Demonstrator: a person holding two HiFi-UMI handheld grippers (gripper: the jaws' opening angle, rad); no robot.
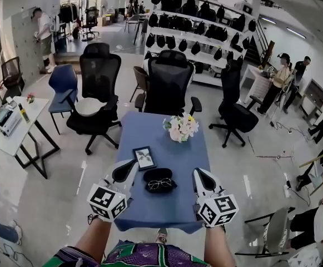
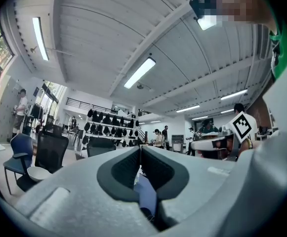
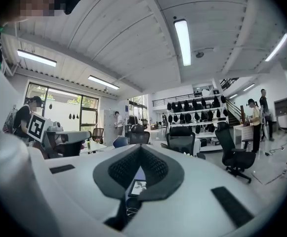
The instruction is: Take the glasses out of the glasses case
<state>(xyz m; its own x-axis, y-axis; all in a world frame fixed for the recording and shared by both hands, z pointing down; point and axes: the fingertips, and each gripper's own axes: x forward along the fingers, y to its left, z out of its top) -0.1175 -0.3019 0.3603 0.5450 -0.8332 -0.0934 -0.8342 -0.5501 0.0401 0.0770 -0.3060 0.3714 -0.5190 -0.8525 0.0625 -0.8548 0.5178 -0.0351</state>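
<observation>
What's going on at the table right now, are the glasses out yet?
A person holds a hand-held gripper in each hand over the blue table. The left hand-held gripper and right hand-held gripper hover on either side of the open black glasses case, both with jaws together and holding nothing. The glasses lie in the case, not yet picked up. A picture frame and flowers sit farther back.

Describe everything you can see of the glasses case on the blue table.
The glasses case is a black, rounded oblong, matte-looking. It lies open and flat on the blue table, with thin-framed glasses resting in it. A small picture frame sits just behind it. It lies between the left claw and the right claw; neither touches it.
</observation>
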